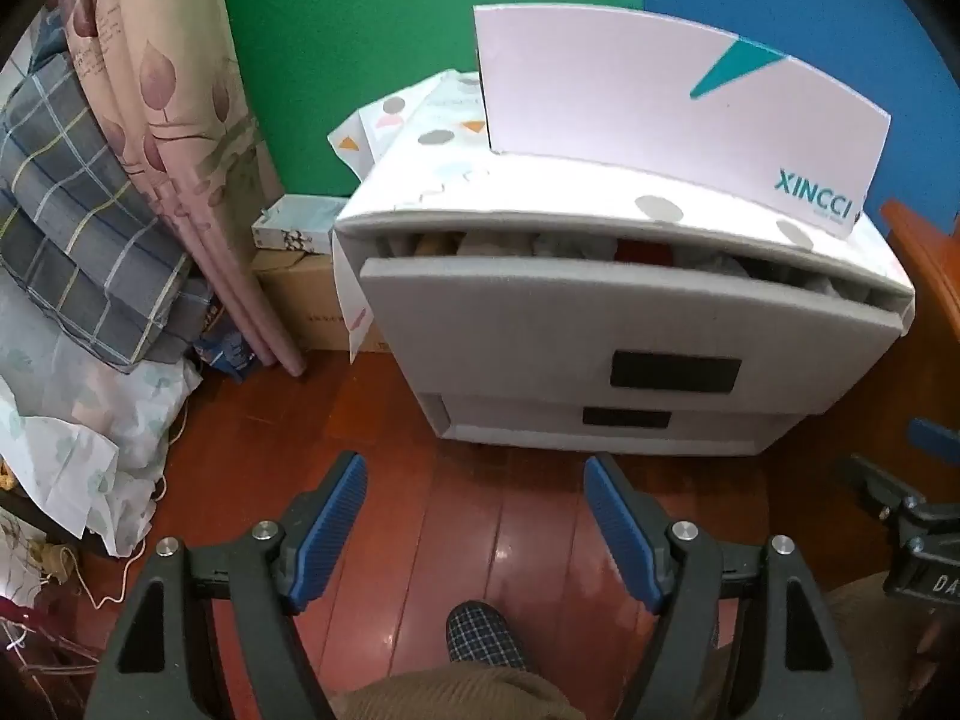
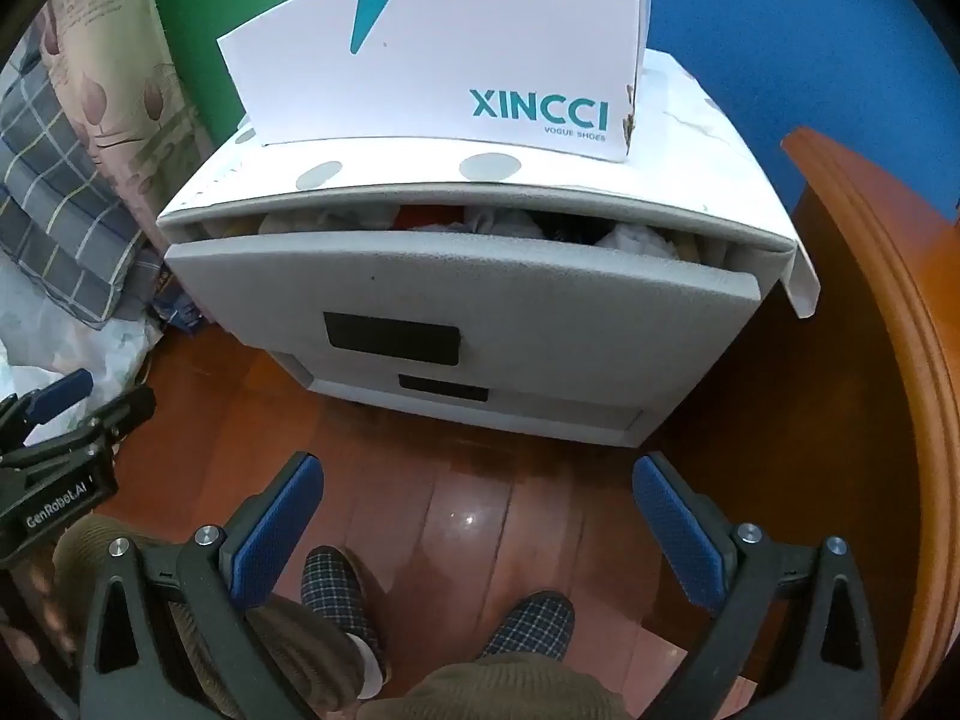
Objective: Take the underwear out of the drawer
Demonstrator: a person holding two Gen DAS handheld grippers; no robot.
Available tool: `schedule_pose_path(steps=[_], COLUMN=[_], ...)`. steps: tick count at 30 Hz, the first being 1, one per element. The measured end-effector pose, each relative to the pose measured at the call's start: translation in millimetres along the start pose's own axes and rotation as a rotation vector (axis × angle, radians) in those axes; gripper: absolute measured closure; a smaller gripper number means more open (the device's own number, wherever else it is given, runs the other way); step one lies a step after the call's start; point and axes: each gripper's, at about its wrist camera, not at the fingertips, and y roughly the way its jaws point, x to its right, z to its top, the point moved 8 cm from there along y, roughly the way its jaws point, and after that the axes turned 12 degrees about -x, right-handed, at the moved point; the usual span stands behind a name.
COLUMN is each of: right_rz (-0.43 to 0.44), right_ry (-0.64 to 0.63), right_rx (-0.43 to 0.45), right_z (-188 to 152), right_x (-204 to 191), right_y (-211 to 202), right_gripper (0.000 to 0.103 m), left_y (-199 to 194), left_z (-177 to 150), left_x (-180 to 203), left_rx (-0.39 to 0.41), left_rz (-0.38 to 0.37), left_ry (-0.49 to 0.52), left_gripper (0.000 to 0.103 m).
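Top drawer (image 2: pixel 456 294) found ajar, both grippers held apart and empty.
Underwear (image 2: pixel 510 219) was seen bunched inside the drawer, far from the left gripper (image 1: pixel 474 474) and right gripper (image 2: pixel 477 474), which were held over the floor (image 2: pixel 468 498).

Left wrist view: looks forward and down along the left hand-held gripper (image 1: pixel 474 516), over the wooden floor (image 1: pixel 372 420) toward the white drawer unit (image 1: pixel 630 324) ahead and slightly right. Right wrist view: the same downward slant along the right hand-held gripper (image 2: pixel 477 516), the unit ahead and slightly left. Both views share the unit, the shoe box (image 1: pixel 660 102) on top of it, and the floor; each catches the other gripper at its edge.
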Motion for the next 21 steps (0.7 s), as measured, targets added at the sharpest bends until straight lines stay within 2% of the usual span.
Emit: schedule_pose_path(steps=[3, 6, 12, 21], right_rz=[-0.002, -0.005, -0.022, -0.019], right_ry=[0.0, 0.0, -0.008, -0.006], right_rx=[0.002, -0.004, 0.0, -0.008], right_z=[-0.8, 1.6, 1.3, 0.0], right_x=[-1.0, -2.0, -4.9, -4.9], right_y=[0.5, 1.4, 0.8, 2.3], right_gripper=[0.001, 0.001, 0.001, 0.001], left_y=[-4.1, -2.1, 3.9, 8.5], left_z=[3.7, 3.3, -2.3, -9.3], left_x=[-0.6, 1.8, 2.2, -4.1], left_rx=[0.018, -0.002, -0.004, -0.017], left_rz=[-0.006, -0.033, 0.001, 0.007], left_ry=[-0.003, 0.013, 0.015, -0.006], left_gripper=[0.026, 0.026, 0.026, 0.026])
